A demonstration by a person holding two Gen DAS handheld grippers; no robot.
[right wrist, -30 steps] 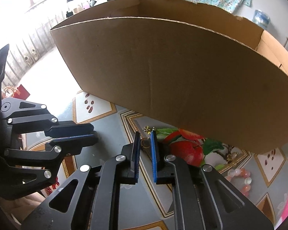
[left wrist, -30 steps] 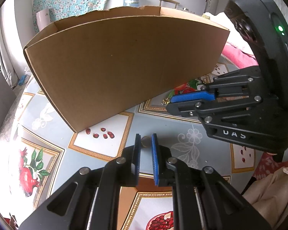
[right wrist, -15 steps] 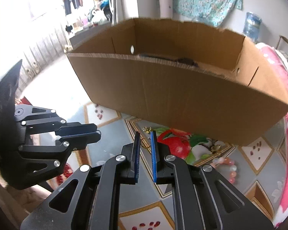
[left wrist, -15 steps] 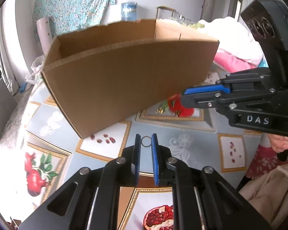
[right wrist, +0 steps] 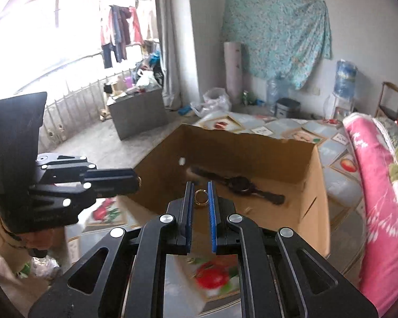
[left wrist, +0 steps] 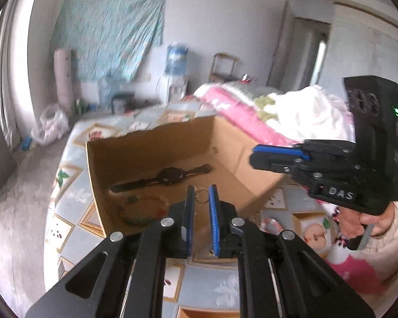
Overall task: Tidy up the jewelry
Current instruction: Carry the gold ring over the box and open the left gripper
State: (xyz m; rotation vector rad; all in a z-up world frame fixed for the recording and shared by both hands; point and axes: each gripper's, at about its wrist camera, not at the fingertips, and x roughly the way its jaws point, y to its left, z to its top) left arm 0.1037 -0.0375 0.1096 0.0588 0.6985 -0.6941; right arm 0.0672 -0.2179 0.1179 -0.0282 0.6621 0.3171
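Fruit-patterned cloth covers the tabletop (left wrist: 66, 185) under an open cardboard box (right wrist: 315, 185). Above the box's near wall, the left gripper (left wrist: 201, 198) pinches a thin wire ring (left wrist: 201, 196); the right gripper (right wrist: 200, 197) pinches a gold ring (right wrist: 200, 198). Both look light, stiff and slippery, best held across the band.

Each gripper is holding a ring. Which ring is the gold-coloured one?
The gold ring is the thicker band in the right gripper. The left gripper holds a thin silvery wire ring.
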